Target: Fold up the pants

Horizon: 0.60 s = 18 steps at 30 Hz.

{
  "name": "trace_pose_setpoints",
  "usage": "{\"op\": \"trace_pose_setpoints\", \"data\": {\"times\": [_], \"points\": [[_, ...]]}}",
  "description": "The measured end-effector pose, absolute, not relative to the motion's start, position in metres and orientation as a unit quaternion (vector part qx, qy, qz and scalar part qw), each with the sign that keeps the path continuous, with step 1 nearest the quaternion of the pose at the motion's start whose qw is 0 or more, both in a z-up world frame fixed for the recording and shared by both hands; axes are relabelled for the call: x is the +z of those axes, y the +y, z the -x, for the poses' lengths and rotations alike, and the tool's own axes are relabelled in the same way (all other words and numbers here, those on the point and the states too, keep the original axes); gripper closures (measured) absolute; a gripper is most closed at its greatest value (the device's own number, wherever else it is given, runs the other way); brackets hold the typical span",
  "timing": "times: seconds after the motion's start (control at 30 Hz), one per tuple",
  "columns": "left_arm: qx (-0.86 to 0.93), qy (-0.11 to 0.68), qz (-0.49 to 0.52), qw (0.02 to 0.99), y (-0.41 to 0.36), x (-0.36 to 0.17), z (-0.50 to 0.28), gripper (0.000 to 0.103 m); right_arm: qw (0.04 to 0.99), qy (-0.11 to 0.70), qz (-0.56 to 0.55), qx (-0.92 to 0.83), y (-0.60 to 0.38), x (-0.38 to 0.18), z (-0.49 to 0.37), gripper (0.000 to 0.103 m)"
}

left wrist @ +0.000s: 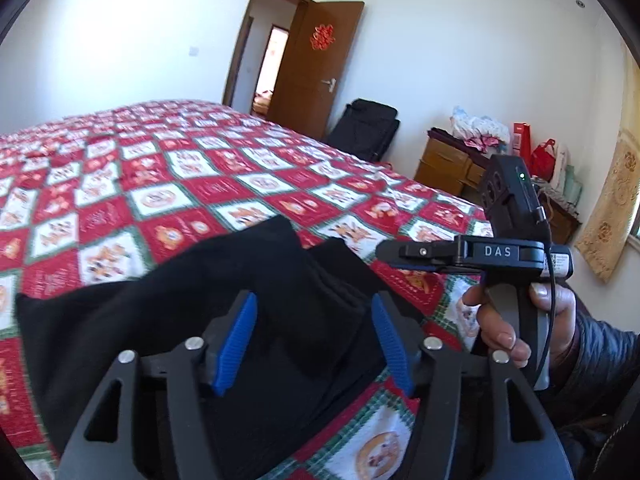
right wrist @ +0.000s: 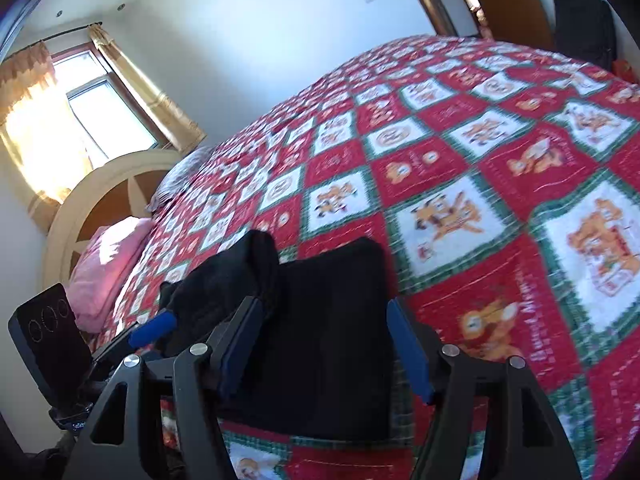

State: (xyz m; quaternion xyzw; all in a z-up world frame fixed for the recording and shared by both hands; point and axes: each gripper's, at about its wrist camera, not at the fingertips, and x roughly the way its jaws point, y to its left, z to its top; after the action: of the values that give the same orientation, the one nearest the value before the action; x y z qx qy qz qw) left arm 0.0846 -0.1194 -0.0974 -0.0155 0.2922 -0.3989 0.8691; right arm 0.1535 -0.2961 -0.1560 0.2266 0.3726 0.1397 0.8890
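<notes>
The black pants [left wrist: 172, 312] lie folded in a thick stack on the red patchwork bed cover [left wrist: 168, 184]. In the left wrist view my left gripper [left wrist: 314, 340] hovers just above the near part of the pants, its blue pads wide apart and empty. The right gripper [left wrist: 390, 251] shows side-on at the right, held in a hand, over the pants' right edge. In the right wrist view my right gripper [right wrist: 326, 344] is open above the folded pants [right wrist: 320, 332]. The left gripper's blue fingertips [right wrist: 154, 328] show at the lower left beside a raised fold.
The bed cover [right wrist: 460, 184] stretches far ahead. A pink pillow [right wrist: 108, 264] and headboard [right wrist: 80, 200] stand at one end. An open wooden door [left wrist: 316, 68], a black bag [left wrist: 366, 130] and a cluttered wooden dresser [left wrist: 448, 164] line the wall beyond the bed.
</notes>
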Motion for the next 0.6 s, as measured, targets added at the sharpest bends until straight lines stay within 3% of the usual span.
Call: {"op": "trace_pose_setpoints", "data": {"times": [0.1, 0.27, 0.37, 0.43, 0.5, 0.53, 0.6], "points": [[-0.342, 0.278, -0.011, 0.897, -0.104, -0.098, -0.087, 0.036, 0.870, 0.395, -0.246, 0.161, -0.285, -0.163, -0.165, 0.035], [-0.267, 0.284, -0.020, 0.921, -0.078, -0.108, -0.094, 0.024, 0.845, 0.418, -0.275, 0.188, -0.267, -0.166, -0.182, 0.030], [-0.249, 0.298, -0.007, 0.921, -0.066, -0.115, -0.099, 0.024, 0.835, 0.434, -0.278, 0.193, -0.253, -0.171, -0.192, 0.030], [-0.243, 0.305, 0.000, 0.921, -0.059, -0.120, -0.099, 0.023, 0.834, 0.446, -0.261, 0.192, -0.240, -0.173, -0.194, 0.030], [-0.232, 0.312, 0.002, 0.921, -0.057, -0.123, -0.103, 0.015, 0.844, 0.453, -0.221, 0.183, -0.226, -0.171, -0.191, 0.031], [-0.227, 0.314, 0.002, 0.922, -0.056, -0.125, -0.104, 0.009, 0.849, 0.454, -0.203, 0.179, -0.222, -0.170, -0.189, 0.044], [-0.223, 0.317, 0.009, 0.922, -0.054, -0.128, -0.105, 0.006, 0.854, 0.455, -0.177, 0.181, -0.215, -0.168, -0.185, 0.065]]}}
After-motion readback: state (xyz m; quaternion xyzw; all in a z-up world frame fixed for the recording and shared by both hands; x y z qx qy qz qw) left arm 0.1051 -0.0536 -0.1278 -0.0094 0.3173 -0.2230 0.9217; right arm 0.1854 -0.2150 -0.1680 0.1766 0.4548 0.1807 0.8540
